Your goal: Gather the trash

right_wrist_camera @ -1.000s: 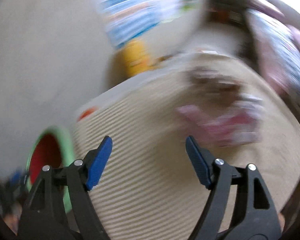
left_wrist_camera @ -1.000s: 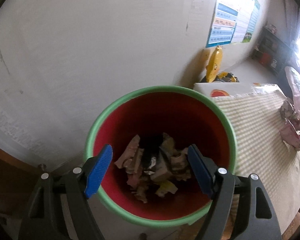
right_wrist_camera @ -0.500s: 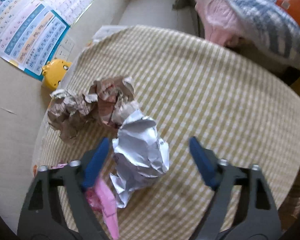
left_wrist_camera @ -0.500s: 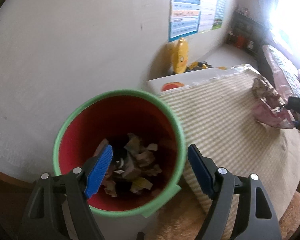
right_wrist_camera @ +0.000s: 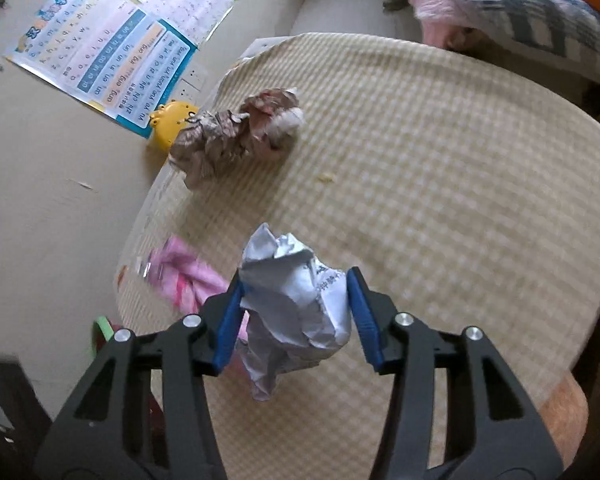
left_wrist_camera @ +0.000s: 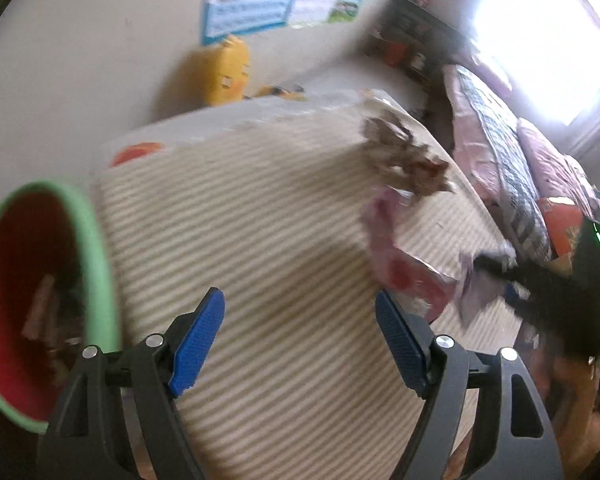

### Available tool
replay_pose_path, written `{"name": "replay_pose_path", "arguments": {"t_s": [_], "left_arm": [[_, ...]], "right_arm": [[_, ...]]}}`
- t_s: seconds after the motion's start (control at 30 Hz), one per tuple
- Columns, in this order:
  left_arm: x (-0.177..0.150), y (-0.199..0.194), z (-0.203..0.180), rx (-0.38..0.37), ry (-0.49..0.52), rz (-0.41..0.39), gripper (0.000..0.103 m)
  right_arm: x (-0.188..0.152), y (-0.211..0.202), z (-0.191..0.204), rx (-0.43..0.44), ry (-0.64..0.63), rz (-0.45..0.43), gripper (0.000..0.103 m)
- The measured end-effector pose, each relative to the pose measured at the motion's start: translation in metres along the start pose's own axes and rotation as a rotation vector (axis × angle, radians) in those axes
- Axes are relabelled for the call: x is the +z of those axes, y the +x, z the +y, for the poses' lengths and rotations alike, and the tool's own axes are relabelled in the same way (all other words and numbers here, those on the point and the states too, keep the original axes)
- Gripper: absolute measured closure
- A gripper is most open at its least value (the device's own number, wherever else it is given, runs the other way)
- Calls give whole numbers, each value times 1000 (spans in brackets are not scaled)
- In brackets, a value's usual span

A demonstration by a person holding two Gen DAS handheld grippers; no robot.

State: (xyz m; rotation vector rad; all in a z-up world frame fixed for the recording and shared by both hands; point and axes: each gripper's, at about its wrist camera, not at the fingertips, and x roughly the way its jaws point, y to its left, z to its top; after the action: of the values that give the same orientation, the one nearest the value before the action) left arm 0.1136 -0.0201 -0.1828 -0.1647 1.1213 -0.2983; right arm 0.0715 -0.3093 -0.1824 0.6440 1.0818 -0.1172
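The right gripper (right_wrist_camera: 294, 314) squeezes a crumpled white paper (right_wrist_camera: 294, 300), lifted just above the checked table (right_wrist_camera: 440, 200). The bin (left_wrist_camera: 96, 256) sits off its left side, past the table edge. The left gripper (left_wrist_camera: 300, 336) is wide open, holding nothing, and is nearer the bin. Only the left view shows inside the bin; only the right view shows the grip clearly.

Crumpled silvery foil wrapper (right_wrist_camera: 296, 300), woven checked cloth table cover (right_wrist_camera: 440, 184), glossy plastic bin (left_wrist_camera: 100, 264).
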Motion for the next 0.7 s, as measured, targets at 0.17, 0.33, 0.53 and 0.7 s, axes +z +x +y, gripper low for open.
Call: {"name": "replay_pose_path", "arguments": {"t_s": [0.17,0.33,0.53,0.7], "left_arm": [[12,39,-53,-18,68,25,29],[28,81,-82,8,78,81,29],[29,114,-81,37,61,162,67],[16,93,-66,-9,52,132,89]], "right_arm": [[-41,-23,-20,-87,-70,4,54],[-49,-23,-30,-113,-86,3,47],[-40,-43,-30,-96,-92,-77,33],[-8,-43,-20,-79,-92,-110,27]]}}
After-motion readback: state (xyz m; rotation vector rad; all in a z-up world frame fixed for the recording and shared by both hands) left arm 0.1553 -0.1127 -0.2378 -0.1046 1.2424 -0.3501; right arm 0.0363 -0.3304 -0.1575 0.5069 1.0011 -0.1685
